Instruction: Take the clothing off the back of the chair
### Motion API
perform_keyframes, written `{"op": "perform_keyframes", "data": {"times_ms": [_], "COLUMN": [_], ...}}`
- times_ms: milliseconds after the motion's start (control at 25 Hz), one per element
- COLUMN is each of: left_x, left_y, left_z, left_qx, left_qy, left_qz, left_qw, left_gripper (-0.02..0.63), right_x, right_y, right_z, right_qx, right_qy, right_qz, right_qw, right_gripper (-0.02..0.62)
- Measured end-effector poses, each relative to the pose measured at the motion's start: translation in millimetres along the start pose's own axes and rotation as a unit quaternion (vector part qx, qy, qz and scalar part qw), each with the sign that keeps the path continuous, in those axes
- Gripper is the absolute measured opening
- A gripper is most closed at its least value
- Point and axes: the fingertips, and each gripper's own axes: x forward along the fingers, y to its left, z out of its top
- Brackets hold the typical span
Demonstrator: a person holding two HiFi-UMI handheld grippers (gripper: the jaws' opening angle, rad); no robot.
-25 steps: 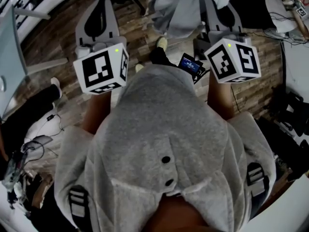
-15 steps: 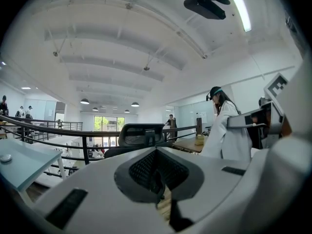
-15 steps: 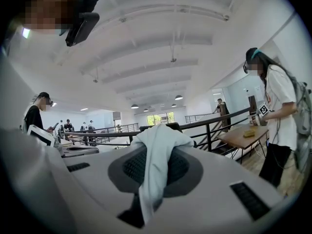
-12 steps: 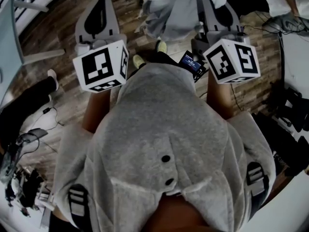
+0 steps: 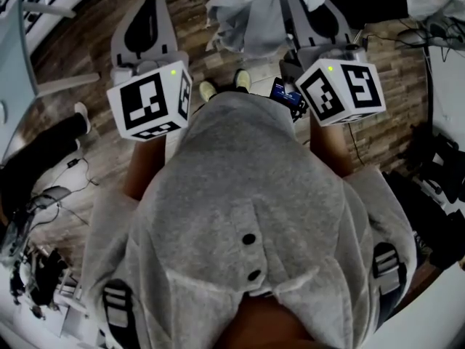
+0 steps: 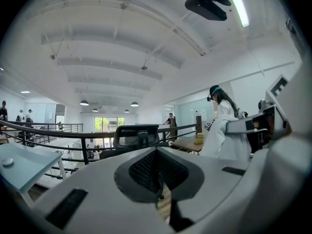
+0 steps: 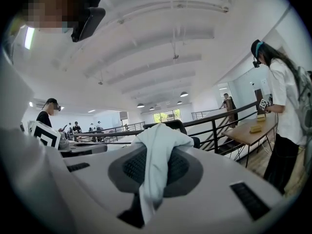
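A pale garment hangs in a bunch from my right gripper, which is shut on it. In the right gripper view the cloth rises between the jaws and falls down over them. The black office chair stands just behind it, and I cannot tell whether cloth and chair still touch. My left gripper is held level at the left, a little apart from the garment. Its jaws are shut with nothing between them. From the left gripper view the chair stands further ahead.
A person in white stands at the right by a wooden table. A black railing runs behind the chair. A glass desk is at the left. Cables and gear lie on the wooden floor.
Both grippers have moved across the room. In the head view the right gripper and the hanging garment have shifted left, and the floor has slid beneath them. Neither gripper's jaws have changed.
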Motion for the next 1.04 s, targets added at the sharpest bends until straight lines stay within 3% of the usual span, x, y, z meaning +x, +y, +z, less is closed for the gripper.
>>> {"op": "perform_keyframes", "data": {"times_ms": [1040], "left_x": [12.5], "left_y": [-14.8], "left_z": [-1.1], "left_qx": [0.0], "left_qy": [-0.001], "left_qz": [-0.006], "left_qw": [1.0], "left_gripper": [0.011], "right_x": [-1.3], "right_y": [-16.4], "right_z": [3.7], "right_qx": [-0.019], "right_qy": [0.002], "right_qz": [0.0], "right_qw": [1.0], "right_gripper": [0.057]}}
